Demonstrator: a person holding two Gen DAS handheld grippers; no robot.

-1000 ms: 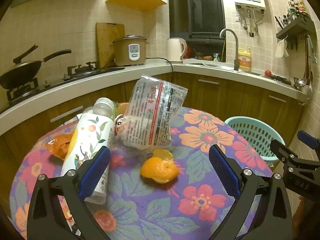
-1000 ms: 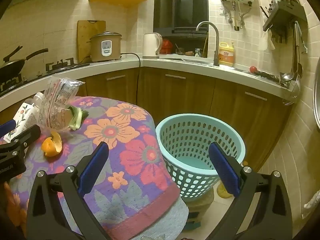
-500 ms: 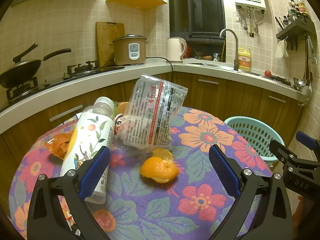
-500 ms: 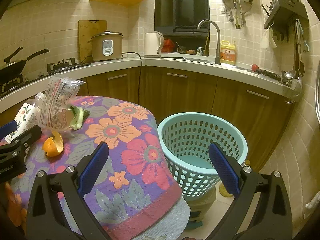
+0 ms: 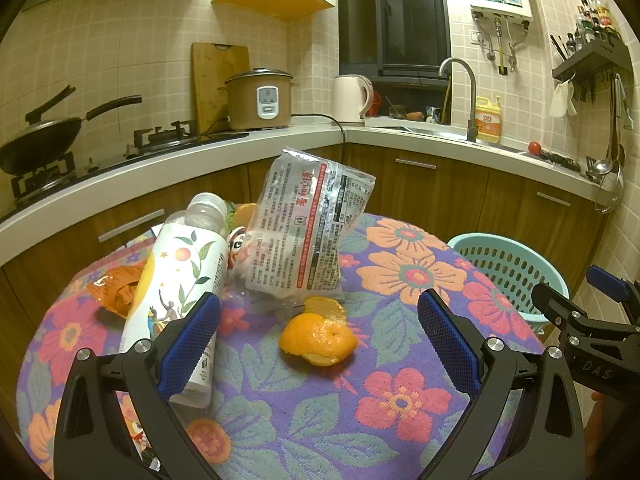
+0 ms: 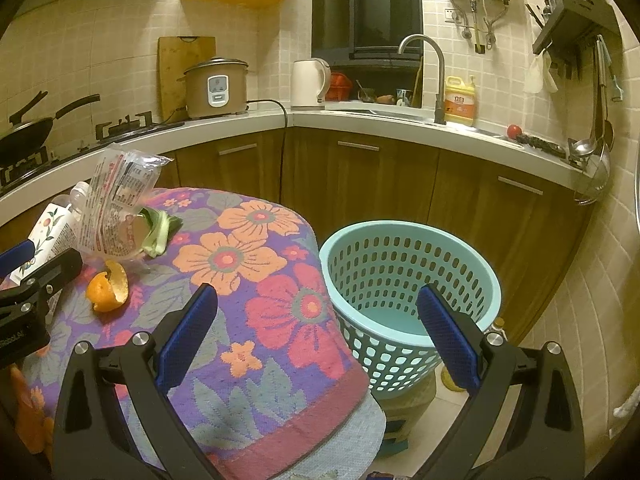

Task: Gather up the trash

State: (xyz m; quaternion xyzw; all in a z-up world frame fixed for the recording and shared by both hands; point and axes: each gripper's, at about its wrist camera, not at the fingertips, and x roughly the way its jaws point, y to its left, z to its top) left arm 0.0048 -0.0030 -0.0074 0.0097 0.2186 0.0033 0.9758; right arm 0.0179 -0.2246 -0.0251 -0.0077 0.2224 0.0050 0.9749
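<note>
On the flowered tablecloth (image 5: pixel 400 360) lie an orange peel (image 5: pixel 318 338), a clear printed plastic bag (image 5: pixel 308 224) standing up, a plastic bottle (image 5: pixel 180 280) on its side and an orange wrapper (image 5: pixel 114 288). My left gripper (image 5: pixel 318 336) is open and empty, its fingers either side of the peel and nearer the camera. My right gripper (image 6: pixel 316 328) is open and empty, above the table's right edge and the teal basket (image 6: pixel 408 280). The peel (image 6: pixel 108 288), bag (image 6: pixel 120 208) and a green vegetable scrap (image 6: pixel 160 232) show in the right wrist view.
The teal basket (image 5: pixel 508 264) stands on a stool by the table's right side. A kitchen counter (image 5: pixel 400 136) with a wok, rice cooker, kettle and sink curves behind. Brown cabinets stand below it.
The right gripper has drifted slightly; the basket sits a little farther right in its view. The left gripper has barely moved. Nothing was taken hold of.
</note>
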